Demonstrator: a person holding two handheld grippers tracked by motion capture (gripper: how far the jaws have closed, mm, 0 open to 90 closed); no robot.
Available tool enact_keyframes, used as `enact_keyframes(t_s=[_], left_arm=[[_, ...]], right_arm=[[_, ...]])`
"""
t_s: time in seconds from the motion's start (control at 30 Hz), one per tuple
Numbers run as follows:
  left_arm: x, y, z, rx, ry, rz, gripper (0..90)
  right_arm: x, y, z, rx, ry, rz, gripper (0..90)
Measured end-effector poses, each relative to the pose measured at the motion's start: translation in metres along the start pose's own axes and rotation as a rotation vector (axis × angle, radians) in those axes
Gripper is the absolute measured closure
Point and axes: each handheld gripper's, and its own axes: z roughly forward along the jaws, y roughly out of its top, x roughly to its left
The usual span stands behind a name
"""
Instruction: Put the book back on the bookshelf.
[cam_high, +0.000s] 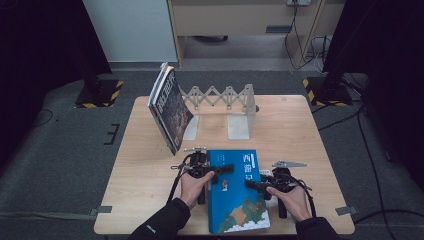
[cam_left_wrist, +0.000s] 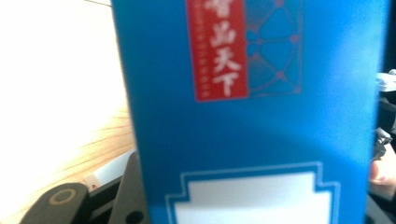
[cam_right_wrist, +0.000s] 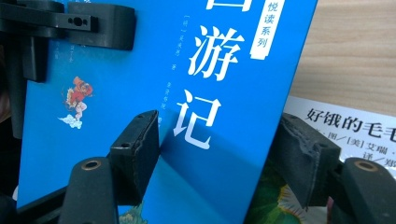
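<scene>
Blue book (cam_high: 236, 192) lies at the near table (cam_high: 310, 130) edge, raised slightly. Left gripper (cam_high: 220, 169) and right gripper (cam_high: 256, 185) each clamp a side edge. Stiff, glossy, moderately heavy; hold at the edges. Farther off, a bookend rack (cam_high: 227, 100) holds leaning books (cam_high: 169, 107)

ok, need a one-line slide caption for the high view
Both grippers, left and right, meet a blue book on a wooden table; behind, books lean on an expanding rack.
</scene>
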Motion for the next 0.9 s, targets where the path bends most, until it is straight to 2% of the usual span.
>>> enact_keyframes(t_s=[0.2,0.37,0.63,0.9], left_arm=[[-0.001,0.004,-0.005,0.005,-0.014,0.016,59.5],[-0.002,0.009,-0.008,0.018,-0.027,0.009,60.2],[-0.018,0.021,-0.022,0.008,-0.027,0.078,60.5],[-0.031,0.032,-0.039,-0.016,-0.034,0.110,60.2]], right_arm=[[0.000,0.000,0.002,-0.037,0.016,-0.006,33.5],[0.002,0.001,0.003,-0.045,0.021,0.000,33.7],[0.005,0.005,-0.001,-0.095,0.053,-0.021,36.9],[0.005,0.008,-0.006,-0.125,0.082,-0.014,34.9]])
